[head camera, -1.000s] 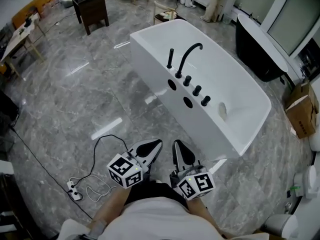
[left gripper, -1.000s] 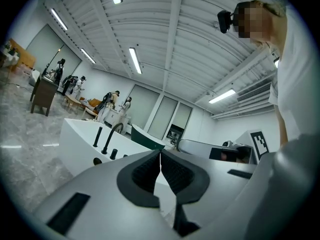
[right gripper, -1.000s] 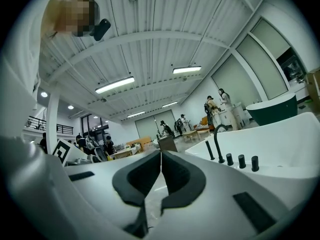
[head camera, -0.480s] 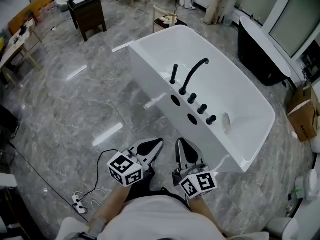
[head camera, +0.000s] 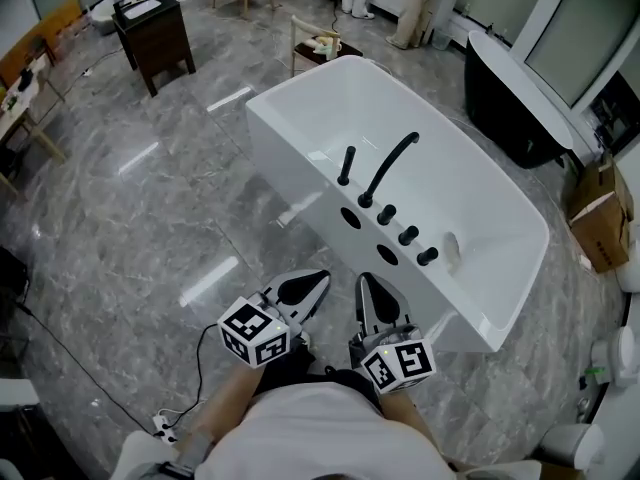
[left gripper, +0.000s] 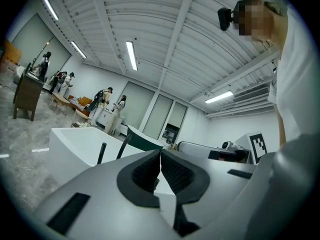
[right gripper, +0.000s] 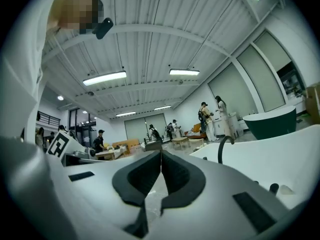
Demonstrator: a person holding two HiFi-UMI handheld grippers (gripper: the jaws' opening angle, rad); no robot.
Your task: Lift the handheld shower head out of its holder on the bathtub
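Since nothing has been picked up yet, both grippers are carried closed and empty: the left gripper shows its ribbed pads pressed together in its own view, and the right gripper does the same. They sit side by side, level, close to the person's body and short of the white bathtub, which suggests an approach rather than a reach.

Standing upright in its holder on the tub's near rim is the black shower head, just left of the curved spout and a row of knobs. It is well apart from both grippers. Upright like that, it offers a slim handle, so I judge that one gripper must open before closing around it and lifting straight up.
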